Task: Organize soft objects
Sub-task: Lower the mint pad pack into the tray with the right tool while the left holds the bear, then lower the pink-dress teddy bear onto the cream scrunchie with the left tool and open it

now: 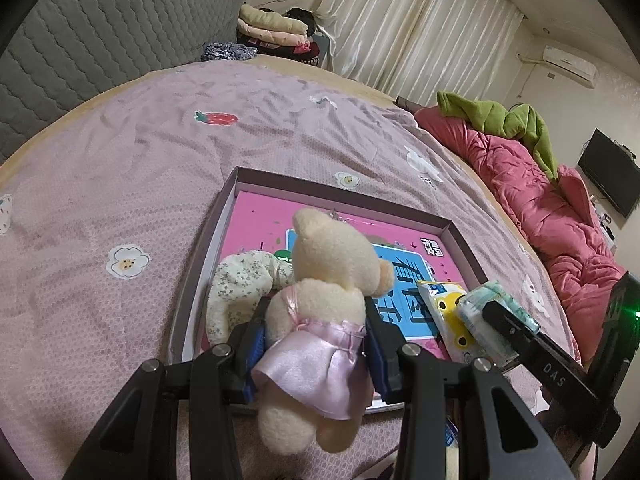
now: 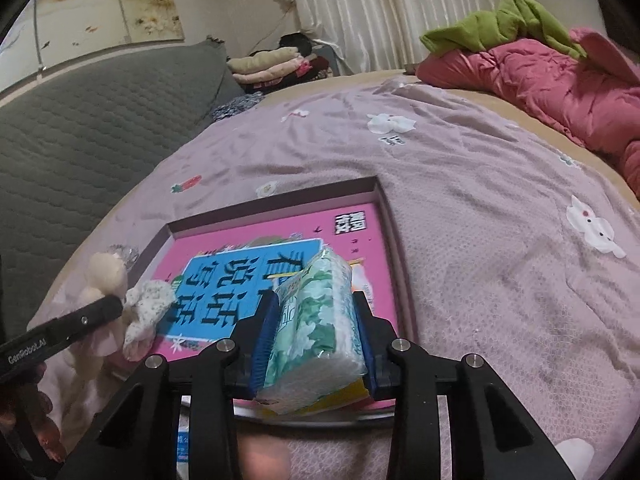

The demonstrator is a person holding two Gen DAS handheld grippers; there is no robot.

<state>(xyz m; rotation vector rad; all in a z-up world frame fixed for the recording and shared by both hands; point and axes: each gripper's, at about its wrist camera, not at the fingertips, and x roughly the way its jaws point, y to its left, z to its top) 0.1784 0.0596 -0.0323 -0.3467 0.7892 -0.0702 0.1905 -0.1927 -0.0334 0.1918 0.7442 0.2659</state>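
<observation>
While the left gripper [image 1: 316,336] clamps a cream plush bear [image 1: 320,280] at the waist, just above its pink satin skirt, the right gripper [image 2: 316,344] is closed tight on a tissue pack [image 2: 316,328] printed with green leaves, its blue pads pressing both long sides. The landmark is a shallow box [image 1: 228,208] with dark walls and a pink printed floor, lying on the mauve bedspread [image 1: 120,160]. The bear hangs over the box's near edge, head up over the floor and feet dangling outside the near wall. A small floral cloth piece [image 1: 236,284] lies inside the box at its near left corner, just left of the bear and touching it. The tissue pack is held over the box's near right corner, tilted, with a yellow packet [image 1: 448,308] just under it; whether either rests on the box floor cannot be told. From the right wrist view the left gripper's finger [image 2: 80,320] crosses in front of the bear at the box's left edge. Beyond the box's right side, well apart, a red quilt [image 1: 540,200] is heaped with a green garment [image 1: 500,120] on top. Behind the box, past the far end of the bedspread, folded clothes [image 1: 272,28] are stacked before pale curtains [image 1: 420,20].
</observation>
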